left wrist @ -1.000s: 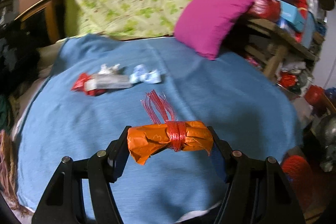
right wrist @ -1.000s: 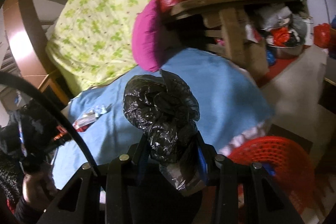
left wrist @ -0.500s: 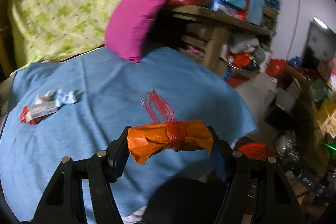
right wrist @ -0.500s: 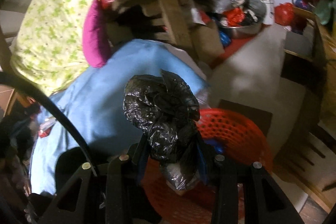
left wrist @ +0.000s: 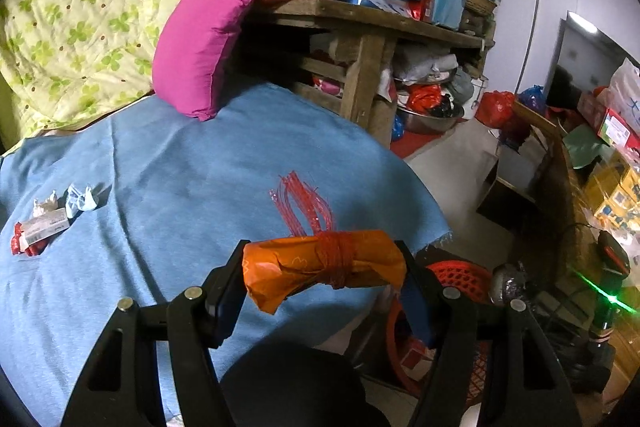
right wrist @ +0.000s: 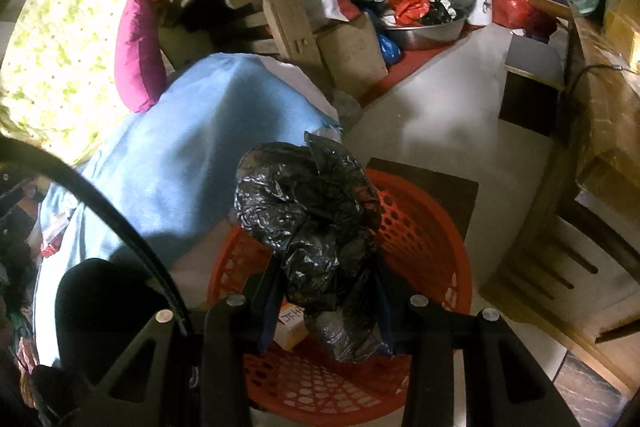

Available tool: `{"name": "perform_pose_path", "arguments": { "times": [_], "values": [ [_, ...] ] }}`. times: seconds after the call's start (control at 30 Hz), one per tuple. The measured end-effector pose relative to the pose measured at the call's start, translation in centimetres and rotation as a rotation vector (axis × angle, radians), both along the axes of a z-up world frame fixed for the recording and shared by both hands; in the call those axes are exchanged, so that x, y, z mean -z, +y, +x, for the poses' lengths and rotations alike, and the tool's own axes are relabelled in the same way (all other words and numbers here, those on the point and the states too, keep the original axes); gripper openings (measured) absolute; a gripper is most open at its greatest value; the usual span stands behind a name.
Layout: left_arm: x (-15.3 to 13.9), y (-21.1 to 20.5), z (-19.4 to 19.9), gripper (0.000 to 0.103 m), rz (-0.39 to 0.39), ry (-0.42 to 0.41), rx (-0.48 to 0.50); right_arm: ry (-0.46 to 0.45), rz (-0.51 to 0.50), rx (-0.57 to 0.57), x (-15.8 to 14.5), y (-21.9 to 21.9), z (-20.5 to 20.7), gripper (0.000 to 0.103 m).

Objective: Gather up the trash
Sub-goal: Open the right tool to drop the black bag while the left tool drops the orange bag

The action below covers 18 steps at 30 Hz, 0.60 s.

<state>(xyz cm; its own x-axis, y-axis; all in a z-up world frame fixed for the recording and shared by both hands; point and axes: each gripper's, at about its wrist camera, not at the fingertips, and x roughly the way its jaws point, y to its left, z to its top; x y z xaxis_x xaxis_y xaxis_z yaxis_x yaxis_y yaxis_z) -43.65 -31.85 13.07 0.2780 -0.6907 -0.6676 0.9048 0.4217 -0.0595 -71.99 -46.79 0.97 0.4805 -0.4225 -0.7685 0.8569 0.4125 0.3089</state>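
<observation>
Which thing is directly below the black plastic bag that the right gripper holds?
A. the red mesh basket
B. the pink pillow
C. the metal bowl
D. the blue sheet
A: in the right wrist view the right gripper is shut on the crumpled black plastic bag, which hangs over the red mesh basket on the floor.
</observation>
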Motion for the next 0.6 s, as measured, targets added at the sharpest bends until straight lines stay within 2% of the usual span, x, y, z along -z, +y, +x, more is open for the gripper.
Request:
{"name": "perform_pose_path", "arguments": {
  "times": [0.3, 0.53, 0.6],
  "values": [
    [0.4, -0.8, -0.4, 0.069, -0.005, 0.023, 0.024, 0.013, 0.028, 0.012, 0.5, -0.1, -0.4, 0.044],
    [1.1, -2.2, -1.6, 0.069, 0.013, 0.036, 0.065, -0.008, 0.03, 0.032, 0.4, -0.5, -0.8, 0.068],
    [1.3, -2.8, -2.2, 0.069, 0.021, 0.042, 0.08, -0.021, 0.032, 0.042, 0.3, -0.7, -1.1, 0.069]
  ]
}}
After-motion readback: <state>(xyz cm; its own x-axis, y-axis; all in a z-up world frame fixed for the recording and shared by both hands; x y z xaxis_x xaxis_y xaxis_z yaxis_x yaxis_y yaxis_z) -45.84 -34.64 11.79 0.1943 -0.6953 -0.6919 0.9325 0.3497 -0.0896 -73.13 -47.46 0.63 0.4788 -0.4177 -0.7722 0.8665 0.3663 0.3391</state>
